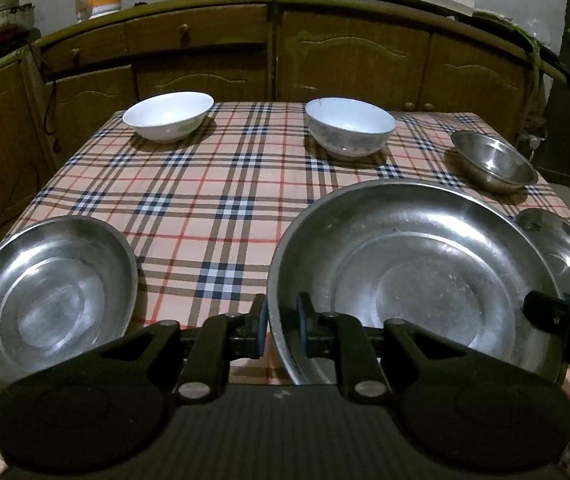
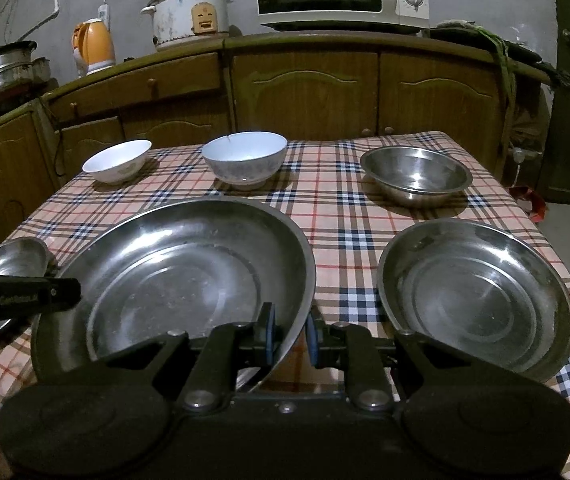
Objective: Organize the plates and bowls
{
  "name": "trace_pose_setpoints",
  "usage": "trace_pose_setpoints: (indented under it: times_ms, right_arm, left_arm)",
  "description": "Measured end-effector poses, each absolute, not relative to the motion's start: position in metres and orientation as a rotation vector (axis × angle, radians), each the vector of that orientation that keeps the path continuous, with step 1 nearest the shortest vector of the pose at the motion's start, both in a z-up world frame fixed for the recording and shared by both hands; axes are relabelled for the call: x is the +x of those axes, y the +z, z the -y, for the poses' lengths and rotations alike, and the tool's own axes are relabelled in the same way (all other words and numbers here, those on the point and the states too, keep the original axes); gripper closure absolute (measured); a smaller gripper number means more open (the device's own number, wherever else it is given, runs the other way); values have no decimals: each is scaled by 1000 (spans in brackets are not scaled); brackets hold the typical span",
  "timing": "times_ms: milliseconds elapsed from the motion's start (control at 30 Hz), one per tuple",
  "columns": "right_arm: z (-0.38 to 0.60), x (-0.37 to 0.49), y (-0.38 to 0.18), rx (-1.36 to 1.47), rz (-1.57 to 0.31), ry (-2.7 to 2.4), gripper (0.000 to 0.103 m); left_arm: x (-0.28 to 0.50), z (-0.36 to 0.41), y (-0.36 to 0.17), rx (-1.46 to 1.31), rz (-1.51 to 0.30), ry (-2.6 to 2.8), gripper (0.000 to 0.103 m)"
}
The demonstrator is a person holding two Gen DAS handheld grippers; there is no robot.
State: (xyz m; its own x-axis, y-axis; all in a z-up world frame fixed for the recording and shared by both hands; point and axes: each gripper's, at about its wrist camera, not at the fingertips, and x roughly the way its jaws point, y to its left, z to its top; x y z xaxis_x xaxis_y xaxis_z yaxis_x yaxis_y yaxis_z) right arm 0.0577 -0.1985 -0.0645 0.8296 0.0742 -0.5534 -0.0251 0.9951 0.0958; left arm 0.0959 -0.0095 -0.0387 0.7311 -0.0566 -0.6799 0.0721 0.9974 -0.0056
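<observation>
Big steel plate point(image 1: 413, 272): left tool point(image 1: 281, 330) & right tool point(image 2: 290, 338) each clamped on opposite rim edges.

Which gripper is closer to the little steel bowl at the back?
Right. The right gripper pinches the big plate's right rim, on the bowl's side. The left gripper pinches the left rim, farther away.

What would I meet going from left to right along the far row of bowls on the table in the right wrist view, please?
White bowl → pale blue bowl → small steel bowl.
</observation>
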Motion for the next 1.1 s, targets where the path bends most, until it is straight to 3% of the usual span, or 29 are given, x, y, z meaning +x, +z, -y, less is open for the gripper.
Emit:
trace_pose_setpoints:
  times_ms: [1100]
  right_arm:
    - [193, 92, -77, 72, -594, 28, 79]
  left_arm:
    - [128, 14, -51, 68, -740, -66, 87]
